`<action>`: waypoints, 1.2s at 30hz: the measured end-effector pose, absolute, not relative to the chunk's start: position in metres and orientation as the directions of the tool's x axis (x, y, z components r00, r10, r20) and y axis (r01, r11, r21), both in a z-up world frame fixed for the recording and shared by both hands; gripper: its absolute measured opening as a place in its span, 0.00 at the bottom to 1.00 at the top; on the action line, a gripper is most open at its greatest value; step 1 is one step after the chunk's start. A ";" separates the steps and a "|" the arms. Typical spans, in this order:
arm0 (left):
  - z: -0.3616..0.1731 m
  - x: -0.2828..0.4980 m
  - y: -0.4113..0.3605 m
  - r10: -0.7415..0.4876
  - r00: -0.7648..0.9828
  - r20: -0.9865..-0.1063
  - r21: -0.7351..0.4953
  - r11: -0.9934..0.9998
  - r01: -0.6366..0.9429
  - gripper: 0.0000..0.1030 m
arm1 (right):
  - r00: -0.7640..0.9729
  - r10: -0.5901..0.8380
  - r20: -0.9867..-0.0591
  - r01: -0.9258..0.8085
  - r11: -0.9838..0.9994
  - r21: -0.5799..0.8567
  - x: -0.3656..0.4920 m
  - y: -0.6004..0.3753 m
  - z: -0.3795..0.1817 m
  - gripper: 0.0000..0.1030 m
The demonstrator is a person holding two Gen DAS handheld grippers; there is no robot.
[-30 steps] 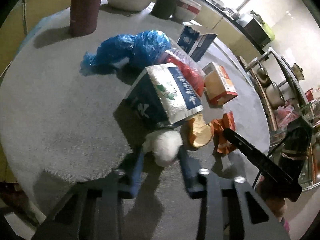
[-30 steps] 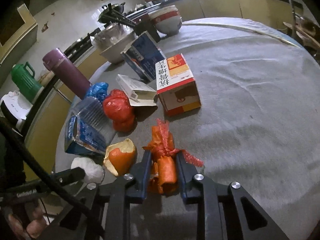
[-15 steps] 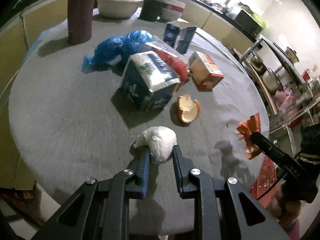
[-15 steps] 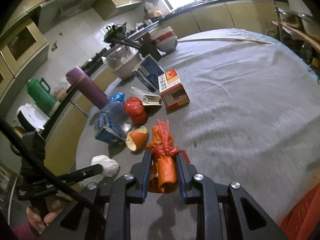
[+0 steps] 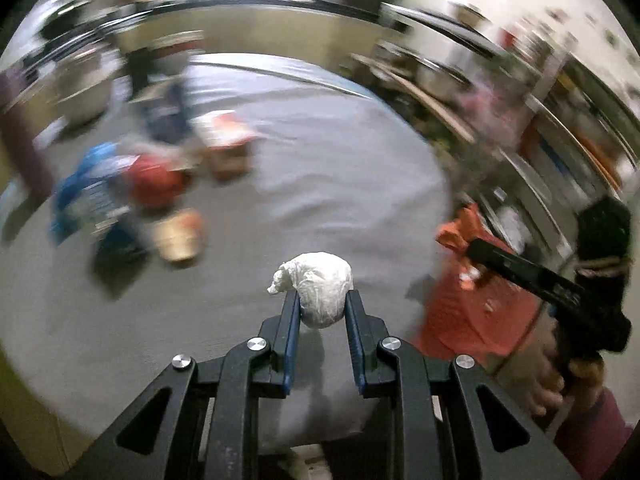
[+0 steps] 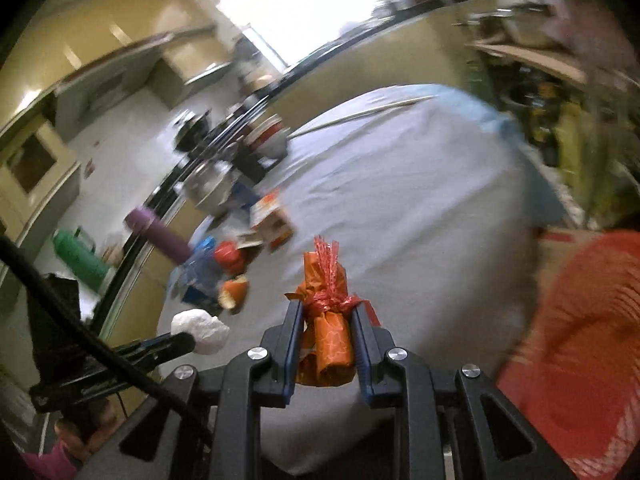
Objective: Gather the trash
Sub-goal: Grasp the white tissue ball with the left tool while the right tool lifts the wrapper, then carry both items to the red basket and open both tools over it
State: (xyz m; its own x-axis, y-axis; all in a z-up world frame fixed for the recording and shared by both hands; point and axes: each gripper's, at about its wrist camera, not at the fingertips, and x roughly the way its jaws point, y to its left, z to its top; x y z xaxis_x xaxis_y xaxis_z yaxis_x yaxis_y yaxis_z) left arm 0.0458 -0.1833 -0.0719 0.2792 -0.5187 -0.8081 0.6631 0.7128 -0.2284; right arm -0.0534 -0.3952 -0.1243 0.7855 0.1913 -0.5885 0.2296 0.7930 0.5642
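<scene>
Left wrist view first: on the far left of the grey-clothed bench [image 5: 340, 184] lies a blurred heap of rubbish, with a blue bag [image 5: 76, 188], a red bag [image 5: 154, 184], an orange peel [image 5: 180, 234] and a small red-and-white carton [image 5: 228, 148] just beside one another. In the middle, the left gripper [image 5: 322, 300] has its jaws pinched on a white crumpled wad [image 5: 320, 288], held above the near part of the bench, well apart from the heap. To the right, beyond the bench edge, an orange-red bag [image 5: 472, 312] hangs open, and the right gripper's black finger reaches across it, a hand [image 5: 548, 384] behind it.

Right wrist view, from the left: a green jug [image 6: 78, 256] and a purple flask [image 6: 158, 236] stand by the wall, then the same heap on the bench [image 6: 420, 184]. Lower left, the other gripper carries the white wad [image 6: 202, 330]. At centre the right gripper [image 6: 326, 312] has its jaws clamped on an orange wrapper bundle [image 6: 326, 320] tied with red net, upright and off the bench. The orange-red bag [image 6: 580, 340] fills the right edge.
</scene>
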 end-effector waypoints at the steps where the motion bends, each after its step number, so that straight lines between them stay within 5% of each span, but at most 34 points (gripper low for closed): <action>1: -0.072 0.040 -0.199 -0.531 0.244 -0.811 -0.235 0.679 0.696 0.23 | 0.787 0.174 -0.592 0.251 0.786 0.565 -0.062 -0.403 -0.126 0.25; 9: -0.082 -0.015 -0.329 -0.530 0.080 -0.844 -0.193 0.441 0.877 0.23 | 0.785 -0.026 -0.619 0.495 0.628 0.601 -0.173 -0.495 -0.151 0.25; 20: -0.124 -0.067 -0.433 -0.447 0.011 -0.894 -0.145 0.313 0.939 0.27 | 0.759 -0.054 -0.649 0.597 0.456 0.660 -0.230 -0.543 -0.195 0.28; 21: -0.129 -0.066 -0.439 -0.438 0.014 -0.899 -0.139 0.314 0.939 0.29 | 0.762 -0.043 -0.647 0.593 0.448 0.669 -0.231 -0.544 -0.197 0.29; 23: -0.134 -0.064 -0.442 -0.419 0.006 -0.908 -0.143 0.325 0.935 0.52 | 0.769 -0.033 -0.638 0.586 0.435 0.684 -0.231 -0.547 -0.200 0.42; 24: -0.134 -0.061 -0.441 -0.421 0.003 -0.907 -0.152 0.334 0.930 0.55 | 0.773 -0.036 -0.633 0.584 0.431 0.688 -0.231 -0.548 -0.201 0.66; 25: -0.133 -0.058 -0.438 -0.425 0.008 -0.905 -0.152 0.343 0.927 0.56 | 0.779 -0.054 -0.624 0.582 0.429 0.691 -0.233 -0.551 -0.201 0.75; 30: -0.116 -0.044 -0.413 -0.438 0.069 -0.896 -0.112 0.375 0.920 0.56 | 0.801 -0.202 -0.563 0.584 0.466 0.665 -0.238 -0.571 -0.184 0.75; 36: -0.087 -0.015 -0.347 -0.456 0.184 -0.871 -0.056 0.463 0.885 0.57 | 0.694 -0.413 -0.590 0.695 0.599 0.398 -0.209 -0.620 -0.157 0.75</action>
State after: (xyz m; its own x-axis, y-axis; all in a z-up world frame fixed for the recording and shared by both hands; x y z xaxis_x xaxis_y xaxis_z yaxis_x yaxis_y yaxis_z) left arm -0.0151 -0.3467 -0.0874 0.1838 -0.4564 -0.8706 0.8847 0.4628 -0.0559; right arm -0.2094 -0.6198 -0.1569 0.6938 -0.4131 -0.5900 0.6949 0.5992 0.3976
